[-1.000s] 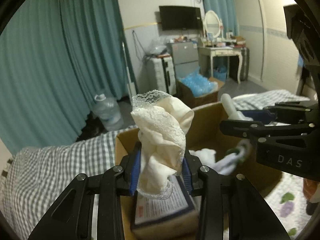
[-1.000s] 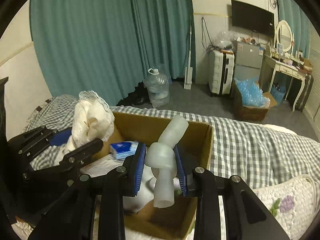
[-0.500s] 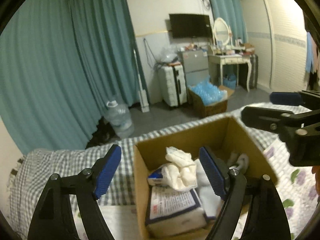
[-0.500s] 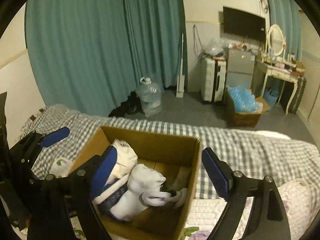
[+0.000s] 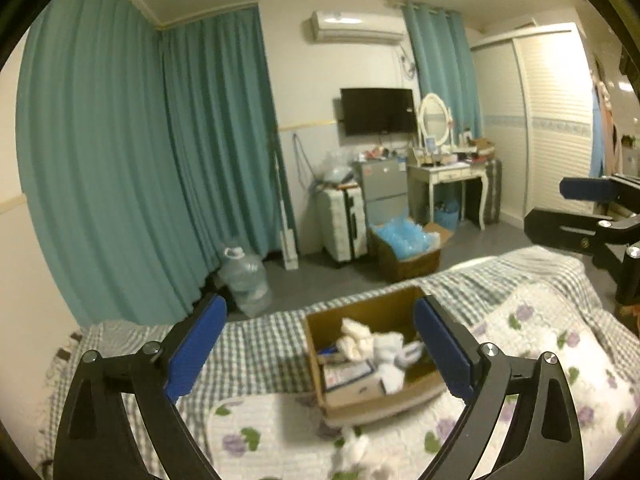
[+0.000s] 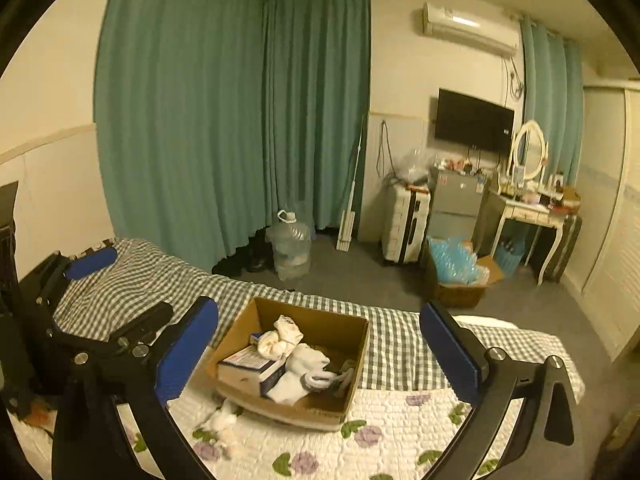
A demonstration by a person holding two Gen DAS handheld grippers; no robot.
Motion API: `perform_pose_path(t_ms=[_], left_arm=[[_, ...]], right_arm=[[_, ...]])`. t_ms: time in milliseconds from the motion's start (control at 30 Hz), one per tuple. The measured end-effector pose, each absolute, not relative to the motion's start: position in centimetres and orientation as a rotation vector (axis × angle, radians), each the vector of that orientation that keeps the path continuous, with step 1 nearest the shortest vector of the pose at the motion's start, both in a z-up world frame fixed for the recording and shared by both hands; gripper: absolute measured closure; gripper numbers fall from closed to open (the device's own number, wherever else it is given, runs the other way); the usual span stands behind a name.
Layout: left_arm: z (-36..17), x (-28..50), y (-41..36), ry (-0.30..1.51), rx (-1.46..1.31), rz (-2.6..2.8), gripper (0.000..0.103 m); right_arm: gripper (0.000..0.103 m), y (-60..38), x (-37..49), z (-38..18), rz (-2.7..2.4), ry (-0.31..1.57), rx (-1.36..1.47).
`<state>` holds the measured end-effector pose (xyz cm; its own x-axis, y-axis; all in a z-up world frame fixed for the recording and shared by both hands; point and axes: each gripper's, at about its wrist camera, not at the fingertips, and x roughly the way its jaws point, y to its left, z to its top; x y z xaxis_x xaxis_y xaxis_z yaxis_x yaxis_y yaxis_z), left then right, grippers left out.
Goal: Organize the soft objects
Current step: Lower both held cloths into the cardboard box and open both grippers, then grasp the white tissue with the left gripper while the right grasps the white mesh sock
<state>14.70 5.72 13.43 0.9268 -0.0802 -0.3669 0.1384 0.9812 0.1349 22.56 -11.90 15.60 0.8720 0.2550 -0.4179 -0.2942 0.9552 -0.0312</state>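
Observation:
A brown cardboard box [image 5: 360, 404] [image 6: 240, 336] sits on the bed. In it lie a cream lace cloth [image 5: 354, 338] [image 6: 280, 336], white socks [image 5: 390, 346] [image 6: 304, 364] and a white-and-blue packet [image 5: 348, 376] [image 6: 248, 368]. A small white soft item [image 5: 354, 448] [image 6: 220, 420] lies on the quilt in front of the box. My left gripper [image 5: 320, 348] is open and empty, held high above and behind the box. My right gripper [image 6: 320, 348] is open and empty, also raised back from the box.
The bed has a grey checked sheet [image 6: 132, 280] and a floral quilt [image 6: 400, 432]. Beyond it stand a water jug [image 6: 290, 248], a suitcase [image 6: 404, 224], a box of blue bags [image 6: 456, 276], a dressing table [image 6: 528, 212] and teal curtains [image 6: 224, 120].
Both grippers opened and dropped the lace cloth and the pale soft item into the box. Both then pulled up and back, so the box looks smaller.

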Motion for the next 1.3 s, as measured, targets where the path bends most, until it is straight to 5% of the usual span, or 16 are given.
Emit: perform_pose_path(t_ms=[267,633,867,1167,1233,1300], left_arm=[[8.1,12.5,7.1,0.451,0.203,-0.094,0.006],[-6.5,15.9,9.4,0.679,0.153,-0.069,0.006],[-10.1,16.6,11.8,0.759,0.058,-0.022,0.006],[-10.6,16.5,12.3,0.772,0.031,0.006,0.006],[-10.9,16.4,12.2,0.775,0.033,0.013,0.006],[-11.1,16.3,12.0,0.782,0.031,0.012,0.006]], right_arm=[[0.002,-10.1,17.6,12.5,0.321,0.454,-0.101],[0.002,-6.3,23.1,-4.5,0.363,0.7,-0.059],[0.002,-3.4,25.6,-13.2,0.455,0.819,-0.064],[0.033,-0.3,25.9,-17.3,0.562,0.927,-0.089],[0.056,0.1,26.0,-17.7,0.56,0.935,-0.106],[0.067,0.2,26.0,-17.7,0.552,0.941,-0.115]])
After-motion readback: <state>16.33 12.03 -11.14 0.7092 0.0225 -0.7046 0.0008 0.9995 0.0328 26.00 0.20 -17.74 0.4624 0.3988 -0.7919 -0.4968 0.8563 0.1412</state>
